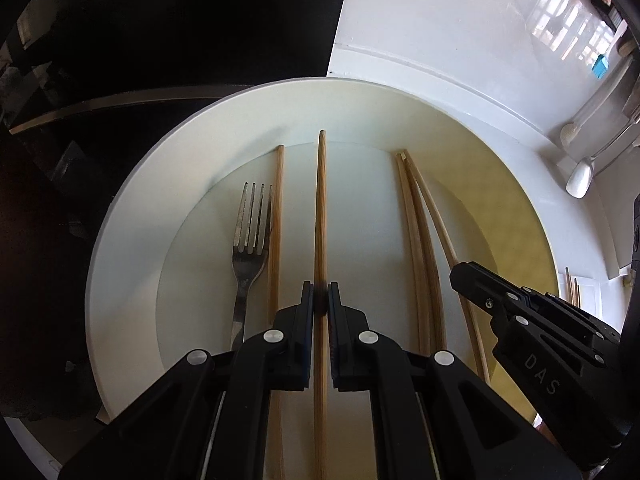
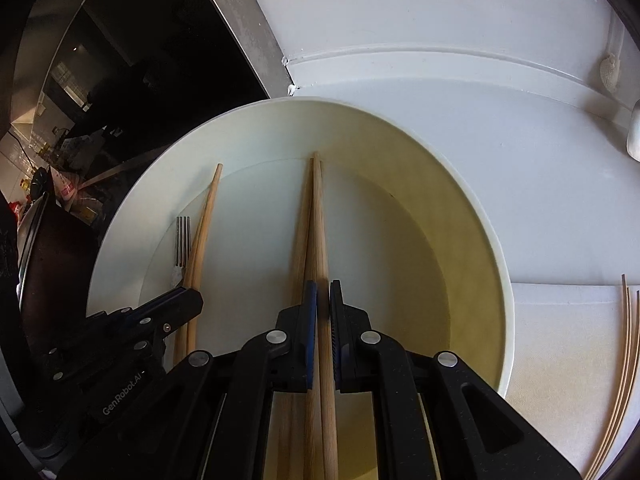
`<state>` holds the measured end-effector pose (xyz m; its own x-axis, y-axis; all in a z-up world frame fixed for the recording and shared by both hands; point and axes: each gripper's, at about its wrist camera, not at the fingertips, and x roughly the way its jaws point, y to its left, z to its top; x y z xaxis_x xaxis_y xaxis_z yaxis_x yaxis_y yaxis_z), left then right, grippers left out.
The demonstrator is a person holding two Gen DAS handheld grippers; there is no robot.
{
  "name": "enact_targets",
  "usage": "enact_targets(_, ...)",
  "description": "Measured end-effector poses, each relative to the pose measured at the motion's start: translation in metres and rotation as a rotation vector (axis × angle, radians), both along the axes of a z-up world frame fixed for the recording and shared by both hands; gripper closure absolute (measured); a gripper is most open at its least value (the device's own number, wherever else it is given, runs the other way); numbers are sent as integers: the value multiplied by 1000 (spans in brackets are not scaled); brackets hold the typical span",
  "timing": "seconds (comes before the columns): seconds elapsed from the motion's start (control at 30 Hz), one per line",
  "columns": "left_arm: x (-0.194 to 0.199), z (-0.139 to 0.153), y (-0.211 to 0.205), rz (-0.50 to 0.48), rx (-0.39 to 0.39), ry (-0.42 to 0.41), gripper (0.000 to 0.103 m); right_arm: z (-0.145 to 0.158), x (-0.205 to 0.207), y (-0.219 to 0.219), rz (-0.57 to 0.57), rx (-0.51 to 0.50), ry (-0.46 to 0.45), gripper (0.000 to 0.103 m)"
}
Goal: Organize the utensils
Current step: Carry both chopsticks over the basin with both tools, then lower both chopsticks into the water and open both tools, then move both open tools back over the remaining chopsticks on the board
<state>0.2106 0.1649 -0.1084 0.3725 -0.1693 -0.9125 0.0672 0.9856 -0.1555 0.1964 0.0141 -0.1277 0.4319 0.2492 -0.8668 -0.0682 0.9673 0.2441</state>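
A white plate (image 1: 132, 200) (image 2: 492, 240) holds a metal fork (image 1: 250, 232) (image 2: 183, 240) and several wooden chopsticks. My left gripper (image 1: 320, 292) (image 2: 192, 300) is shut on one chopstick (image 1: 321, 208) that runs straight between its jaws, to the right of the fork and another loose chopstick (image 1: 277, 220). My right gripper (image 2: 323, 292) (image 1: 456, 276) is shut on a chopstick (image 2: 320, 220) on the plate's right side, with other chopsticks (image 2: 301, 240) lying right beside it. Both grippers point steeply down over the plate.
A black glossy cooktop (image 1: 120, 40) borders the plate at the left and a dark pan (image 2: 52, 260) stands beside it. The white counter (image 1: 440, 20) extends behind. A white spoon (image 1: 580, 178) lies at the far right. More chopsticks (image 2: 624, 360) rest on a white cloth (image 2: 560, 340).
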Motion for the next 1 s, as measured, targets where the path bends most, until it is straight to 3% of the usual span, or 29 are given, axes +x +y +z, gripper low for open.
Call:
enact_targets(0.2, 9, -13, -1, 7, 17, 44, 95, -6, 7, 1, 9, 2, 22, 96)
enact_targets(0.5, 8, -12, -6, 5, 30, 47, 92, -8, 11, 2, 18, -3, 27, 96)
enact_targets(0.57, 7, -11, -4, 10, 34, 50, 76, -7, 11, 3, 20, -13, 23, 94)
enact_targets(0.63, 5, -10, -1, 10, 0, 56, 69, -3, 8, 2, 19, -20, 12, 84)
enact_targets(0.73, -3, -3, 0, 6, -17, 51, 61, 6, 1, 0, 26, -34, -17, 81)
enact_targets(0.83, -12, 9, 1, 19, 19, 6, 32, 17, -7, -2, 28, -42, -56, 75)
enact_targets(1.0, -20, 32, 10, 34, 21, -46, 25, 34, -22, -8, 27, -13, -110, 66)
